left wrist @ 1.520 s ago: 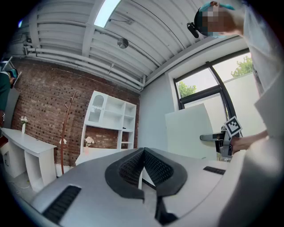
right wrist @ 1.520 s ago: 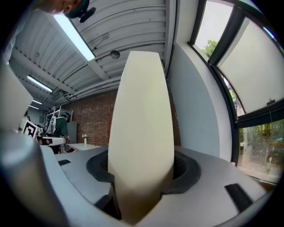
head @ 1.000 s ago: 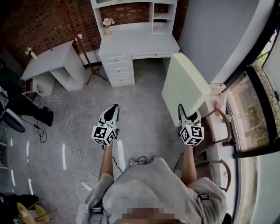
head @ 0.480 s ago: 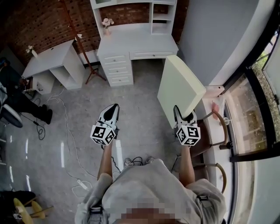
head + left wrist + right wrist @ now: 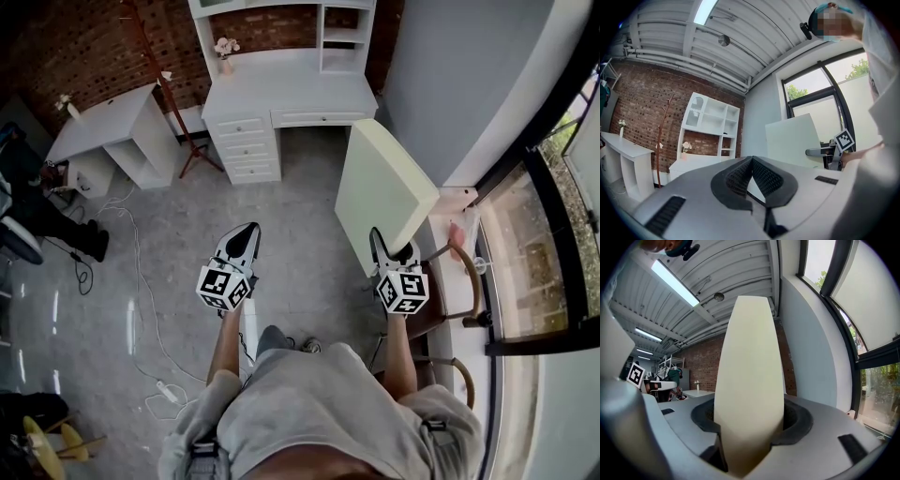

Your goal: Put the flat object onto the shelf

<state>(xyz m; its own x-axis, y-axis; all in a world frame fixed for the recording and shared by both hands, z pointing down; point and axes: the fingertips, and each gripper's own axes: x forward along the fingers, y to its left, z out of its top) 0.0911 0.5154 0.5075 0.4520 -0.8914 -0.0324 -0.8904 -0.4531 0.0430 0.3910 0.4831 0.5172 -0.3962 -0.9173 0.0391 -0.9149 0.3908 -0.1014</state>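
Note:
A cream flat board (image 5: 382, 192) stands on edge in my right gripper (image 5: 392, 255), whose jaws are shut on its near edge. In the right gripper view the board (image 5: 750, 380) fills the gap between the jaws and rises up the middle. My left gripper (image 5: 240, 246) hangs to the left over the floor, jaws shut with nothing between them; the left gripper view shows its pads (image 5: 751, 176) meeting at the tip. The white desk with a shelf hutch (image 5: 281, 56) stands ahead against the brick wall. From the left gripper view the board (image 5: 794, 140) and the shelf hutch (image 5: 710, 124) both show.
A second white desk (image 5: 108, 131) stands at the left. A coat stand (image 5: 164, 89) is between the two desks. Cables (image 5: 141, 272) trail over the grey floor. A grey wall (image 5: 459, 84), a window and a wooden chair (image 5: 459, 281) lie to the right.
The board and my right gripper have shifted slightly left and toward the desk. The left gripper has hardly moved. The view has moved forward a little.

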